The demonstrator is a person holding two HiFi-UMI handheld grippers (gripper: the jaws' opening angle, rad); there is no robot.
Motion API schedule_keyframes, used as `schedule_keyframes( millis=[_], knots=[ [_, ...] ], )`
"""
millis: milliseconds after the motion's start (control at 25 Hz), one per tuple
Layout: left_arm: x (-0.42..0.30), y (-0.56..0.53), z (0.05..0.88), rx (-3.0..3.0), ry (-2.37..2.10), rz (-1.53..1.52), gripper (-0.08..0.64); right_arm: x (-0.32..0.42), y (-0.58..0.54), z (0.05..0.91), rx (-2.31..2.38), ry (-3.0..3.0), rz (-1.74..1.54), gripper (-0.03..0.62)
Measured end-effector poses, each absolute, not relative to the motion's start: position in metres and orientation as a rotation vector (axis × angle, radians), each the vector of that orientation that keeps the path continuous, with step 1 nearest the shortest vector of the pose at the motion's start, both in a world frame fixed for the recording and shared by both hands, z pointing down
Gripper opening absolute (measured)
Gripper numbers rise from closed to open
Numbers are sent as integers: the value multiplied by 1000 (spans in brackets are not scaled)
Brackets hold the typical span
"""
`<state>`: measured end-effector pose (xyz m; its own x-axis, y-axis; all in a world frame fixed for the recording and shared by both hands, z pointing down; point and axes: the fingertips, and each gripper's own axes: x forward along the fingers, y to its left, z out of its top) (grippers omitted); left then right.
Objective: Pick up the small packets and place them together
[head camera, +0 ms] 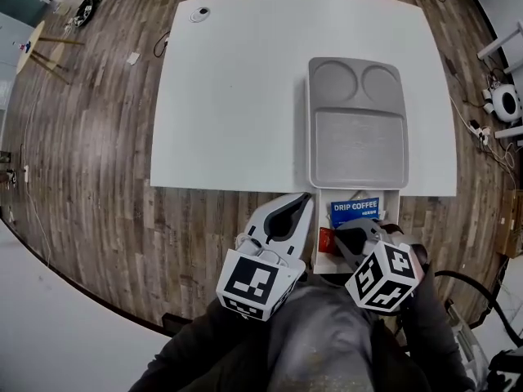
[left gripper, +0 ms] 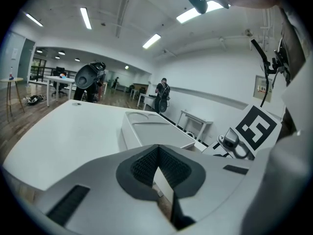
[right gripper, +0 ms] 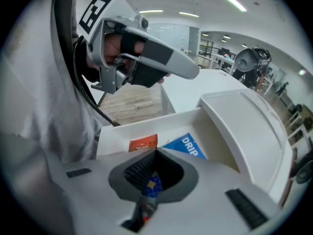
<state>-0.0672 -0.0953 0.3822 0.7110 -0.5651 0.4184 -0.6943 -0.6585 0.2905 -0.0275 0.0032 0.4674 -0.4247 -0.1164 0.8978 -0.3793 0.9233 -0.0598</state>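
Observation:
A white box (head camera: pixel 322 261) sits below the table's near edge, and in it lie a blue drip coffee packet (head camera: pixel 355 211) and a small orange packet (head camera: pixel 325 238). My right gripper (head camera: pixel 341 235) reaches into that box. In the right gripper view its jaws (right gripper: pixel 155 152) are shut on a small blue-and-red packet (right gripper: pixel 151 186), with the orange packet (right gripper: pixel 143 143) and the blue packet (right gripper: pixel 188 147) just beyond. My left gripper (head camera: pixel 306 198) hovers left of the box at the table edge. Its jaws (left gripper: pixel 157 147) are shut with nothing held.
A grey compartment tray (head camera: pixel 357 170) lies on the white table (head camera: pixel 229 96) directly behind the box and holds nothing. A small round object (head camera: pixel 200 12) sits at the table's far left corner. Wood floor surrounds the table, and people stand far off in the room.

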Motion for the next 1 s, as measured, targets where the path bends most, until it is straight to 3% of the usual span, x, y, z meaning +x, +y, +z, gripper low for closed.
schedule_keyframes(
  millis=[680, 1000],
  knots=[
    [-66, -108, 336, 2554, -1073, 355, -2, 7, -80, 348, 722, -2299, 267, 6],
    [-67, -115, 329, 2560, -1072, 369, -2, 39, -166, 380, 749, -2203, 391, 6]
  ],
)
